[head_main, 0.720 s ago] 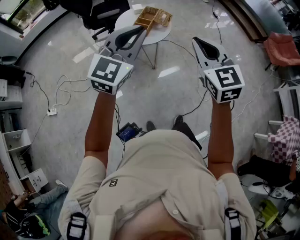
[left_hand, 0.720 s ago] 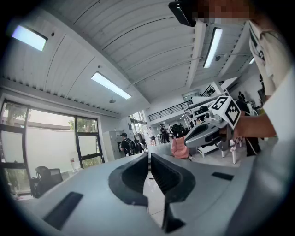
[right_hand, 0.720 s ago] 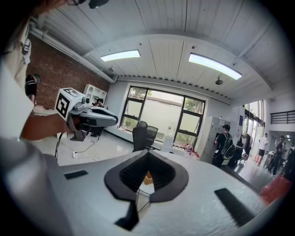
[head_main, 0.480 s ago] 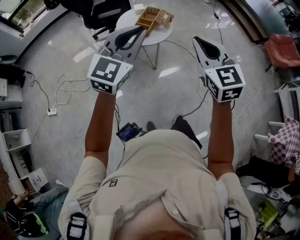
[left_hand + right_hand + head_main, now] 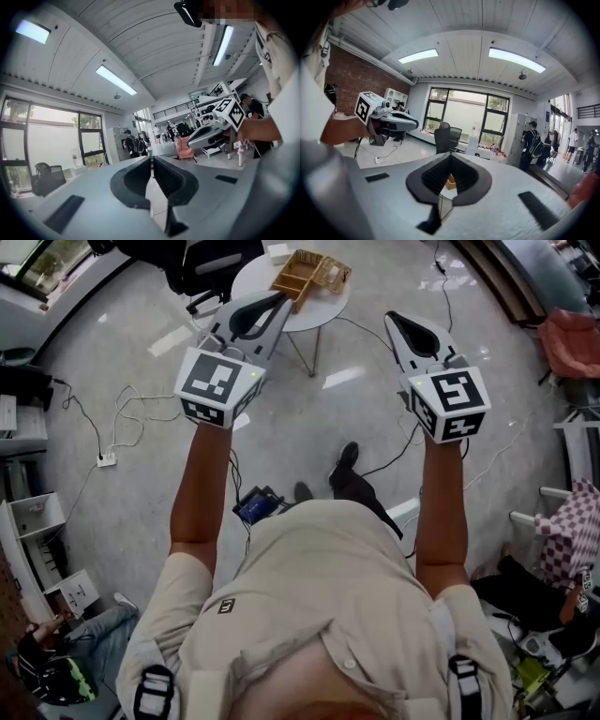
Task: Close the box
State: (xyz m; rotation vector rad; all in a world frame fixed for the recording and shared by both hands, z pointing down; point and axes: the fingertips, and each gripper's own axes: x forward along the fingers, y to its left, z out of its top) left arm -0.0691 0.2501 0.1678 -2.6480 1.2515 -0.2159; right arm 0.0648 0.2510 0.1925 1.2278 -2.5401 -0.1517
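Observation:
The wooden box [image 5: 309,273] stands open on a small round white table [image 5: 267,282] at the far end of the floor, well ahead of both grippers. I hold my left gripper [image 5: 281,300] up in the air, jaws shut with nothing in them, its tip pointing toward the table. My right gripper [image 5: 394,321] is raised level with it to the right, also shut and empty. In the right gripper view a sliver of the box [image 5: 450,181] shows through the hollow behind the closed jaws [image 5: 451,157]. The left gripper view shows its jaws [image 5: 152,161] together and the right gripper [image 5: 206,135] beside.
A black office chair [image 5: 202,263] stands behind the table. Cables and a power strip [image 5: 105,461] lie on the grey floor at left, and a blue device [image 5: 255,504] lies by my feet. A pink chair [image 5: 567,338] is at right. People stand far off in the room.
My foot has stepped forward and the table with the box has drifted slightly right in the head view. Both grippers stay raised and shut as before.

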